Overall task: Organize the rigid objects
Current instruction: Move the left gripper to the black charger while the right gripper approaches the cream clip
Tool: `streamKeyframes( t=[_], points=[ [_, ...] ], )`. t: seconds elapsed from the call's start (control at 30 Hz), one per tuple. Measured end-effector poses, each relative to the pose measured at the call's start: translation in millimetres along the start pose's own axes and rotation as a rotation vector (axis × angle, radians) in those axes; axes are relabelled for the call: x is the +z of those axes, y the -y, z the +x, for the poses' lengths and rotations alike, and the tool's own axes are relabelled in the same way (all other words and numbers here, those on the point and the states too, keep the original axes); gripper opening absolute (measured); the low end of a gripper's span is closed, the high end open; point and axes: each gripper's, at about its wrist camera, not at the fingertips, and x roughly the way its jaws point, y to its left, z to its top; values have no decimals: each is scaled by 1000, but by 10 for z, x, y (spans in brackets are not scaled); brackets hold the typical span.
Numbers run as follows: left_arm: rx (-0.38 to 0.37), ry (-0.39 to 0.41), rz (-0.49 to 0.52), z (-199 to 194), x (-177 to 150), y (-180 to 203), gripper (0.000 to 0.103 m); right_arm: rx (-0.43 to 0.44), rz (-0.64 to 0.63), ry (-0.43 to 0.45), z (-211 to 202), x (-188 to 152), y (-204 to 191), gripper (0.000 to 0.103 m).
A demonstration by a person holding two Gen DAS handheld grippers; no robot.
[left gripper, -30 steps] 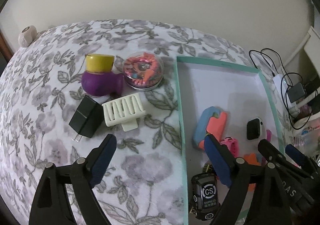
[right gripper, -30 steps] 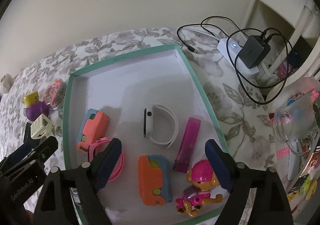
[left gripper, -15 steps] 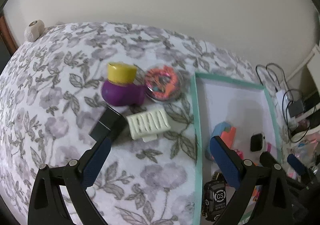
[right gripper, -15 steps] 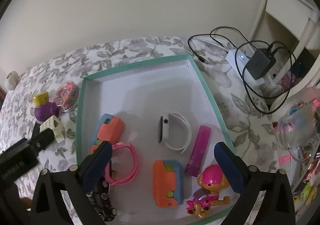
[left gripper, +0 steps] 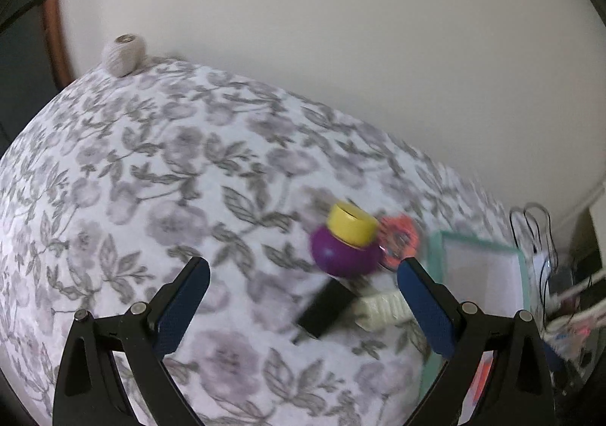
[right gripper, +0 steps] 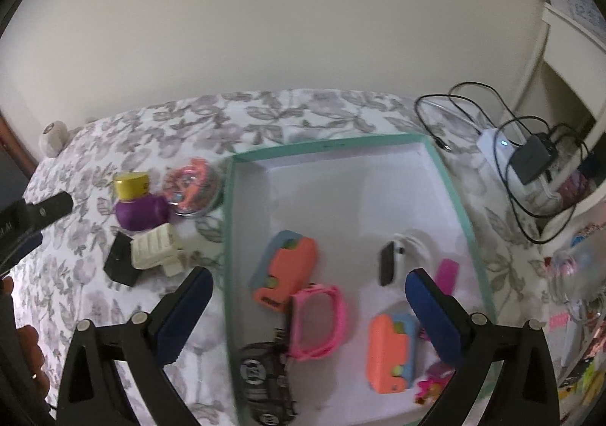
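Left gripper (left gripper: 301, 291): jaws spread wide, empty, above the floral cloth (left gripper: 159, 176), left of the tray (right gripper: 229, 236).
Black adapter (right gripper: 120, 263): on the cloth left of the tray, touching the cream slotted block (right gripper: 155, 246).
Purple bottle (right gripper: 138, 204): yellow-capped, behind the block, beside the round orange case (right gripper: 193, 185), which sits just left of the tray's far corner.
Tray contents: two orange-and-blue toys (right gripper: 288, 268), pink glasses (right gripper: 320, 320), black watch (right gripper: 265, 376), white watch (right gripper: 394, 261).
Right gripper (right gripper: 305, 303): jaws fully apart, gripping nothing, over the tray's near half.
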Motion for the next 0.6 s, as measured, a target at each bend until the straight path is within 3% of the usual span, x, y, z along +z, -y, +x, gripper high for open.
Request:
streamKeyframes(
  t=[0.2,0.33,0.6],
  points=[
    [53,-43,-78,78,61,-376,99,72,-11,25,-15,32,-277,103],
    [19,-90,-99,184,37,-482,99,150,-19,16,33,40,-508,103],
    [-2,-147,-72,336,8,-450,99,188,-72,12,221,55,-832,102]
  ],
)
